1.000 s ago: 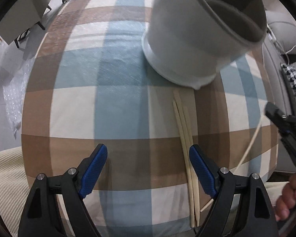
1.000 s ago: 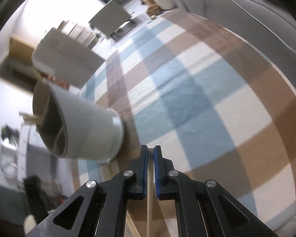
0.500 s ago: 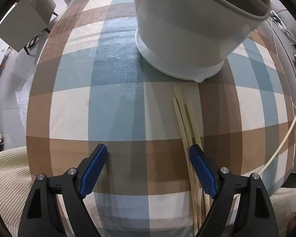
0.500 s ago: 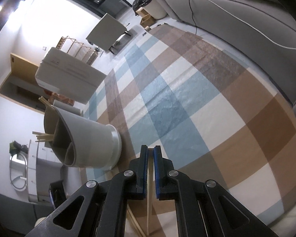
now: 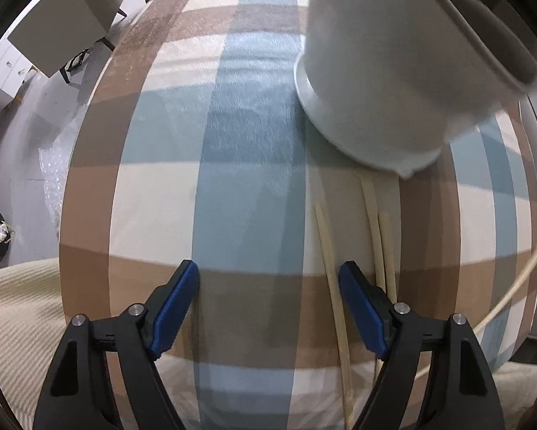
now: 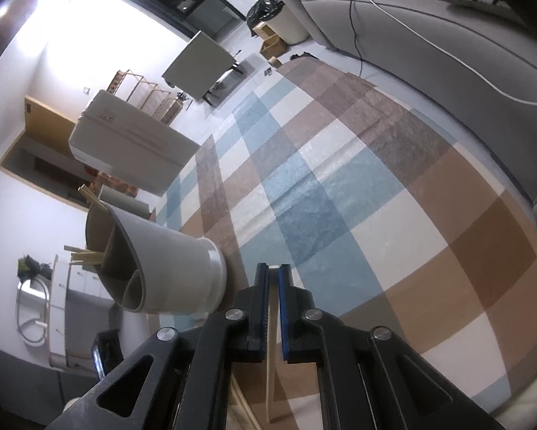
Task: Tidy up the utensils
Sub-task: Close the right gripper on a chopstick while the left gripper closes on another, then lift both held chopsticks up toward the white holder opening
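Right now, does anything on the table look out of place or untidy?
Yes. Three chopsticks lie loose on the checked cloth below the grey holder, while others already stand inside it. The right tongs pinch one more chopstick. Nothing looks spilled or broken.

So much is cut off here. In the left wrist view the white utensil holder [image 5: 393, 71] is smeared with motion blur and its top runs out of frame, so you can't see inside it. The chopsticks on the cloth [image 5: 331, 272] run off the bottom edge, and two of them duck behind the left gripper's [image 5: 268, 308] right finger. The chopstick held in the right gripper [image 6: 273, 304] is mostly hidden between the pads; its lower end leaves the frame. The sticks in the holder [image 6: 85, 254] show only their tips. Can't count them.
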